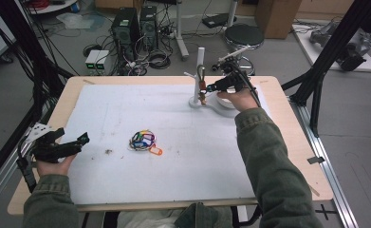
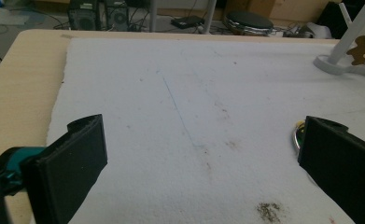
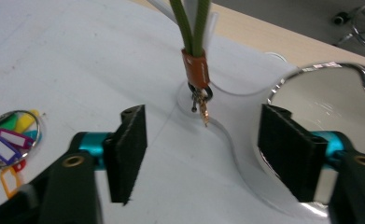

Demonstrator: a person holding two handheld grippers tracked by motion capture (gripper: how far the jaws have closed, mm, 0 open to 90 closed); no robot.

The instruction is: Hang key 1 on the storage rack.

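The green strap [image 3: 193,25] hangs from a peg of the white stand [image 1: 199,71] near the far right corner of the surface [image 1: 287,156]. Its long axis runs straight up and down: the loop is over the peg at the top, and the orange band [image 3: 195,67] and small metal clasp [image 3: 201,105] point down at the stand's base.

The right gripper [image 3: 203,140] sits just in front of it, fingers [image 3: 129,151] well apart with nothing between them; the strap hangs free beyond the tips. The left gripper [image 2: 201,163] rests near the left near corner, fingers [image 2: 70,168] also wide apart and empty, with the pile of key tags [image 1: 143,141] lying mid-surface.

The risk, as I judge it, lies in pulling the right gripper back: a finger could catch the dangling clasp and drag the strap off its peg, or knock the light stand and tip it. The round mirror [image 3: 332,95] just beside the right finger could also be bumped.
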